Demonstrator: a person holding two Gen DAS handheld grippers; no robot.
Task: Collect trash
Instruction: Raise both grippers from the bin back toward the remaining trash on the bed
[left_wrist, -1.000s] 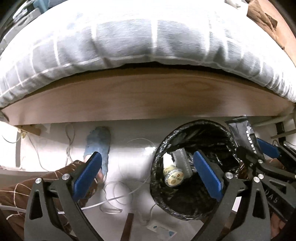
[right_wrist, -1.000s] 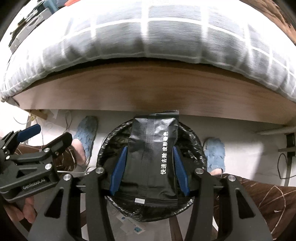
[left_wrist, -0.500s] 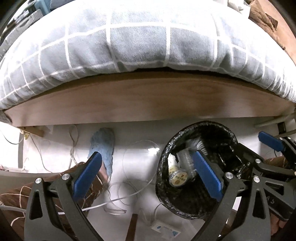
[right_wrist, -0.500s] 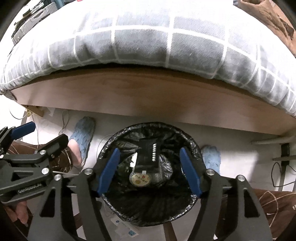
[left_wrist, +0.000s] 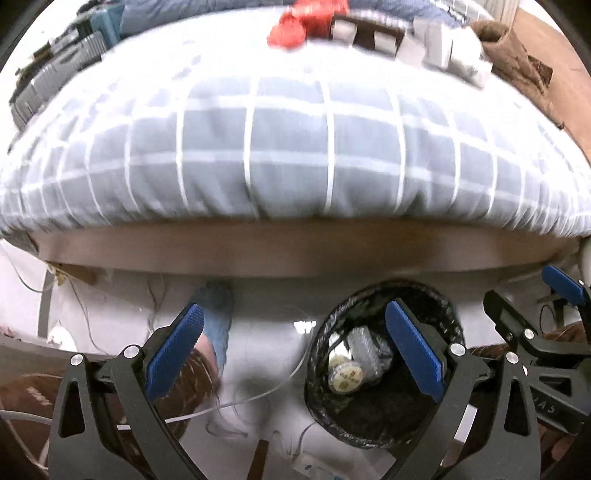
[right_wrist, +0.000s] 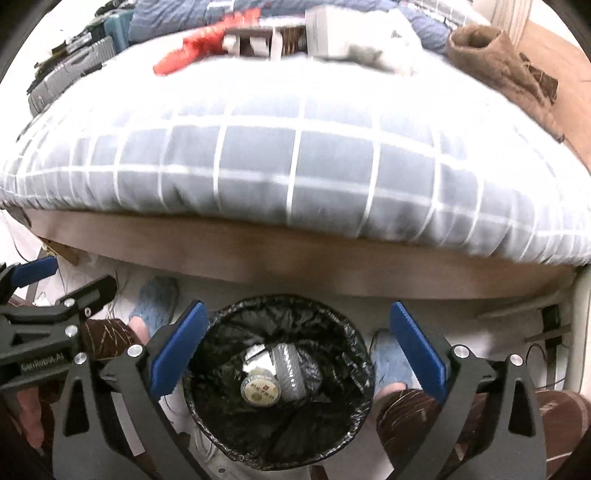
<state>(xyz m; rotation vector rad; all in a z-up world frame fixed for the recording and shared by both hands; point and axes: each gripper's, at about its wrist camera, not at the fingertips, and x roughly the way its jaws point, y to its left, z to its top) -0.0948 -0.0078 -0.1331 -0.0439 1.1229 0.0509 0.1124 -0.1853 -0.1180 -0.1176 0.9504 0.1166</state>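
Note:
A bin with a black liner (right_wrist: 280, 301) stands on the floor by the bed, straight below my right gripper (right_wrist: 299, 349). Its jaws are opening wide, with nothing between the blue pads (right_wrist: 181, 347). Inside the bin lie a round yellow-lidded cup (right_wrist: 259, 392) and a crumpled silvery wrapper (right_wrist: 291, 365). I cannot make out the black packet against the dark liner. My left gripper (left_wrist: 293, 352) is open and empty, left of the bin (left_wrist: 321, 406), its right pad over the rim. Each view shows the other gripper at its edge, the right gripper (left_wrist: 528, 291) and the left gripper (right_wrist: 70, 278).
A grey checked duvet (right_wrist: 295, 166) hangs over the wooden bed frame (right_wrist: 295, 266). A red item (right_wrist: 192, 48), boxes and a brown cloth (right_wrist: 498, 62) lie on the bed. The person's blue slippers (right_wrist: 157, 302) flank the bin. White cables (left_wrist: 258, 395) trail on the floor.
The right gripper opened and the black packet dropped into the bin. Both grippers rose and tilted up, so more of the bed top shows.

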